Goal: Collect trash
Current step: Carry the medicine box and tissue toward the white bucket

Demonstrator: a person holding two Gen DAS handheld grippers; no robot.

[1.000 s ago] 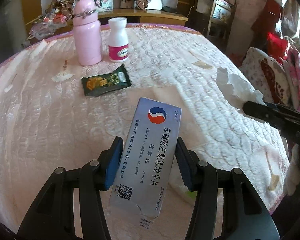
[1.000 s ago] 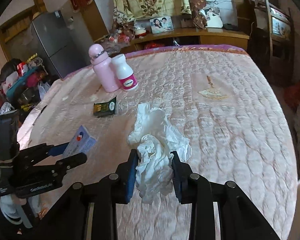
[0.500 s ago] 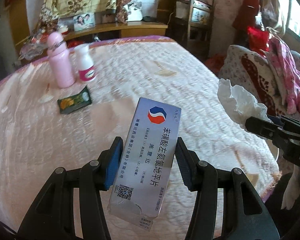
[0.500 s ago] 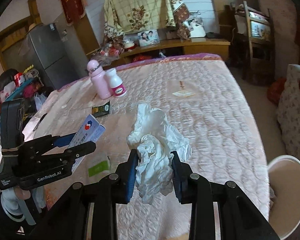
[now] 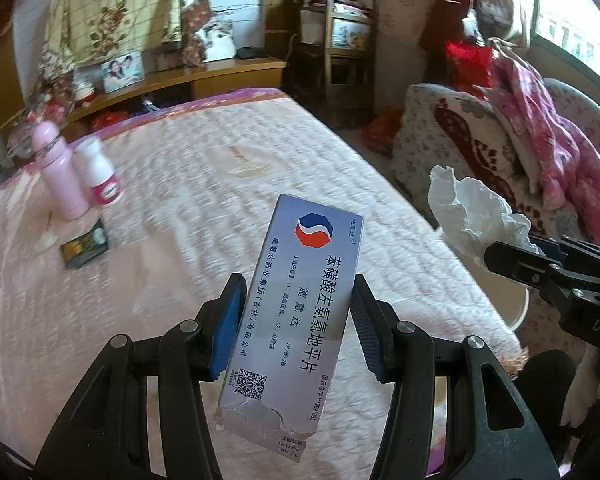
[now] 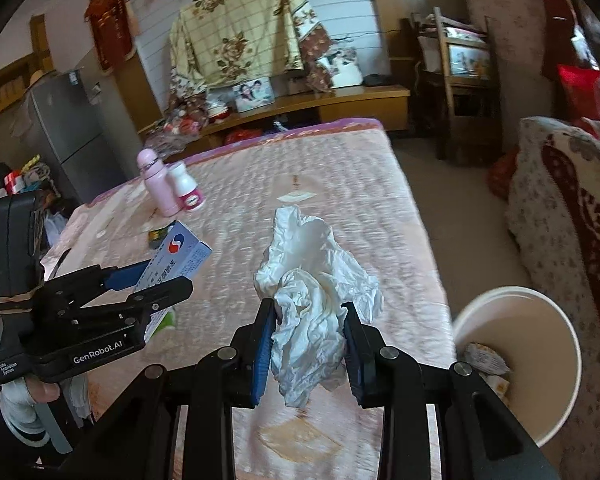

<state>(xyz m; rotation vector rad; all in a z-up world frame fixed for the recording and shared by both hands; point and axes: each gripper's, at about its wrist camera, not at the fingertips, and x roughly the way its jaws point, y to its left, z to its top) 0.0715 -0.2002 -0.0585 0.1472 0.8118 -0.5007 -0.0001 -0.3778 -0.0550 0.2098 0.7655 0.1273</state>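
The medicine box (image 5: 296,312) stands pinched between the left gripper's (image 5: 298,328) pads; the right gripper (image 6: 306,344) clamps crumpled tissue (image 6: 314,308) beside the white bin (image 6: 516,364).

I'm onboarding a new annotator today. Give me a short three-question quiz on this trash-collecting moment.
1. True or false: the left gripper is shut on the silver-blue cardboard medicine box.
2. What does the right gripper hold?
A. crumpled white tissue
B. pink bottle
C. dark green snack wrapper
3. Fill in: the white round bin stands on the ___ beside the quilted pink bed.

Key: 1 true; 2 A; 3 floor.
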